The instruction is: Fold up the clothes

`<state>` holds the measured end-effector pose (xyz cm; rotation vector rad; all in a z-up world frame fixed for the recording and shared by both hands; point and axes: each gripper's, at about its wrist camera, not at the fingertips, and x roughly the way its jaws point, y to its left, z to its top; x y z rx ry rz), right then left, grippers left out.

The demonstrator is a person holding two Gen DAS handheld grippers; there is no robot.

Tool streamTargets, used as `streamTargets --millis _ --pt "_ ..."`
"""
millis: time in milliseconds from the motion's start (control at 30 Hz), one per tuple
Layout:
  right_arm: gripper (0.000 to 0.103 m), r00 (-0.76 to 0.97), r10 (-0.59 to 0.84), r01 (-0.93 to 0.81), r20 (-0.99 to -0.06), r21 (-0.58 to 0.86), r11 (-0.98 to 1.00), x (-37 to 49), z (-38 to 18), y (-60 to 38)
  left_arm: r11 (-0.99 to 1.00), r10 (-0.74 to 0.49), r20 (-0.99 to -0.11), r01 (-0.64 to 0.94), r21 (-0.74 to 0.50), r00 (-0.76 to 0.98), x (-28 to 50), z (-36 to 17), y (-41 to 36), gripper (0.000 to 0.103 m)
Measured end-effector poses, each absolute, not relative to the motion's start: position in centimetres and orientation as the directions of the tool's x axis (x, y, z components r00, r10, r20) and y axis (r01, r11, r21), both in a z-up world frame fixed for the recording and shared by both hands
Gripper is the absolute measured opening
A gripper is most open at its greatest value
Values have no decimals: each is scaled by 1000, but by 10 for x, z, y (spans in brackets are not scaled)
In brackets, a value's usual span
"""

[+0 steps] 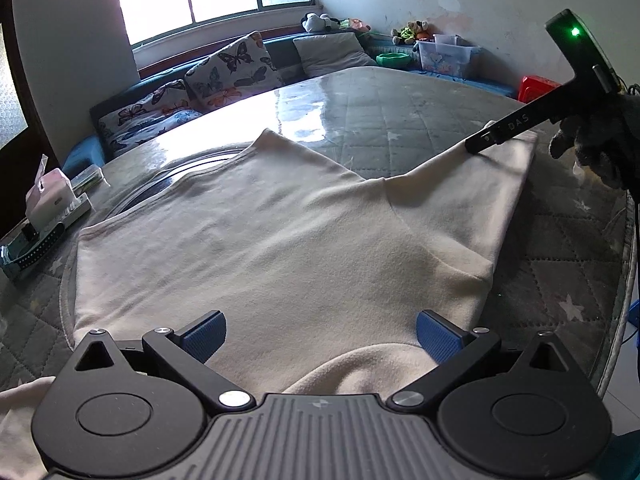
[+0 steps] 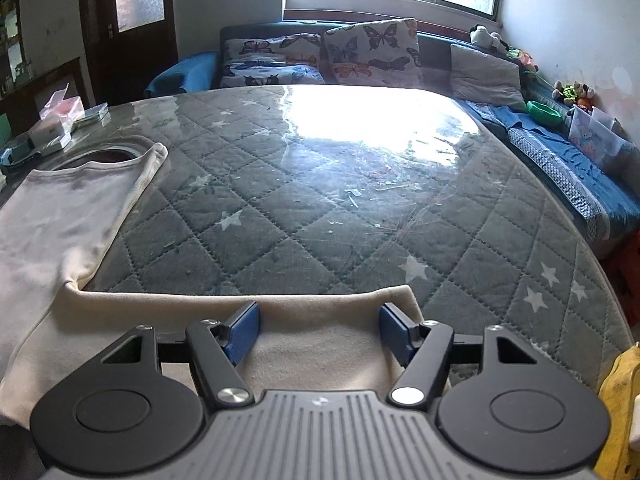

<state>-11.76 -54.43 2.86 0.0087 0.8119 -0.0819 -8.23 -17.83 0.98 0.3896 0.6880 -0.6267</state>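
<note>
A cream long-sleeved garment [image 1: 260, 240] lies flat on the round, glass-topped quilted table [image 1: 400, 120]. My left gripper [image 1: 320, 336] hangs open over the garment's near edge, its blue pads wide apart and the cloth lying loose beneath them. One sleeve [image 1: 460, 184] stretches to the far right. There my right gripper [image 1: 480, 144], held by a gloved hand [image 1: 592, 148], rests at the sleeve's end. In the right wrist view the right gripper [image 2: 320, 332] is open, pads on either side of the flat sleeve end [image 2: 340, 304], not pinching it. The garment body [image 2: 52, 232] spreads to the left.
White boxes and small items [image 1: 48, 200] sit at the table's left edge. A sofa with butterfly cushions [image 2: 360, 52] runs behind the table, with soft toys and a plastic bin [image 1: 444, 56] at the right. Bare quilted table [image 2: 340, 200] stretches beyond the sleeve. Something yellow [image 2: 620, 400] sits at the right edge.
</note>
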Motion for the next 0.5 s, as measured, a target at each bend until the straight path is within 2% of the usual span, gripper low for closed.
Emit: streamTargets --millis 300,500 --pt "67 706 40 -51 -707 6 999 -127 42 -507 750 -398 -692 648 133 603 -83 10 -180 103" --pt "67 691 13 -21 -722 -2 1000 -116 28 -509 748 -393 -692 648 143 606 -84 10 -181 103"
